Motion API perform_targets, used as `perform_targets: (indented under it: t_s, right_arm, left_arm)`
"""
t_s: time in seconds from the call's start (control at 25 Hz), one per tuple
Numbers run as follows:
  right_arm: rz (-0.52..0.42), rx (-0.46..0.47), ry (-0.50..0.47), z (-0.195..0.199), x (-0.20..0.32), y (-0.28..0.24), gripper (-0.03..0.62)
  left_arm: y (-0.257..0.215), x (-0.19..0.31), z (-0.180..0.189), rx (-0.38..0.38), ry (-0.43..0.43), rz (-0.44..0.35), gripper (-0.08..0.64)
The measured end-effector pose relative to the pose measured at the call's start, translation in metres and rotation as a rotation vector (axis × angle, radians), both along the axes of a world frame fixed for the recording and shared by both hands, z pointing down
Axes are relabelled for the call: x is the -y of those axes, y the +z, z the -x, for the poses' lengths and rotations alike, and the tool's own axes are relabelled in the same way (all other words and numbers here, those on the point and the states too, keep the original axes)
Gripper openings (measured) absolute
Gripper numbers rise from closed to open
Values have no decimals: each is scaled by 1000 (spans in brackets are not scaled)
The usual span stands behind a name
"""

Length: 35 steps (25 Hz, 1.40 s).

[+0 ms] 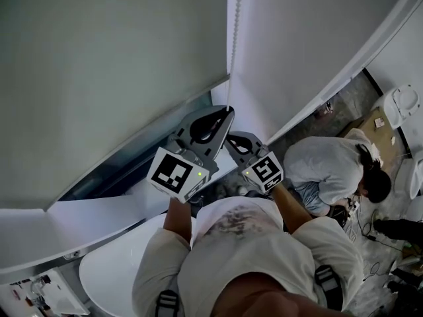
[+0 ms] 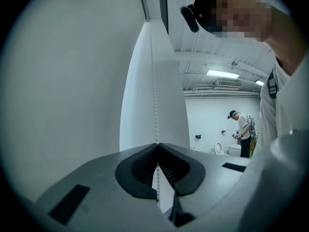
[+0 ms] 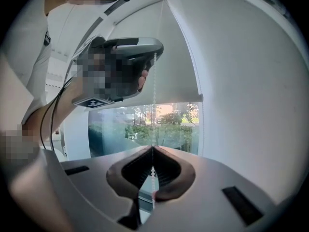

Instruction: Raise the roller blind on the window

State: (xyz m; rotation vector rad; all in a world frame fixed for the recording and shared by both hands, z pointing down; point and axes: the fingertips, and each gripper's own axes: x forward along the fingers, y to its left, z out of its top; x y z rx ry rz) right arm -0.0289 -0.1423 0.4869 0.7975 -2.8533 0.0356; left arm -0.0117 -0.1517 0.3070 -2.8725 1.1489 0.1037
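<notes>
The blind (image 1: 99, 65) is partly down. In the right gripper view its (image 3: 178, 76) bottom edge hangs across the window (image 3: 120, 129), leaving glass with trees showing below it. The chain (image 1: 232, 38), a white bead cord, runs down just past the blind's right edge, between the blind and a white wall (image 1: 297, 45).

Both grippers are on the chain. The left gripper (image 1: 228, 112) is the higher one, its jaws pressed together with the chain (image 2: 155, 91) pinched at their tips (image 2: 157, 145) and beads trailing down behind the pads. The right gripper (image 1: 229, 137) is just below it on the chain, its jaws likewise closed, nipping the chain (image 3: 154, 120) at the tips (image 3: 153, 148). From there the left gripper (image 3: 155, 56) shows up the chain, clamped on it.

Down and to the right of the chain, a second person (image 1: 330, 170) in a white shirt is crouching on the floor. A toilet (image 1: 400, 104) stands farther right.
</notes>
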Motion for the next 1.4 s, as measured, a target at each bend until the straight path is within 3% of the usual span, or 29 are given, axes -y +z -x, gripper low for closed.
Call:
perform_targets:
  t_s: [0.96,1.4]
  right_arm:
    - [159,-145,-6,-4,-26,114,61]
    - [211,-178,-8,-7,-40,137,61]
  left_arm:
    - [116,-25,-1,28,-2,168,8]
    - [140,-32,1,2,-2,183,8]
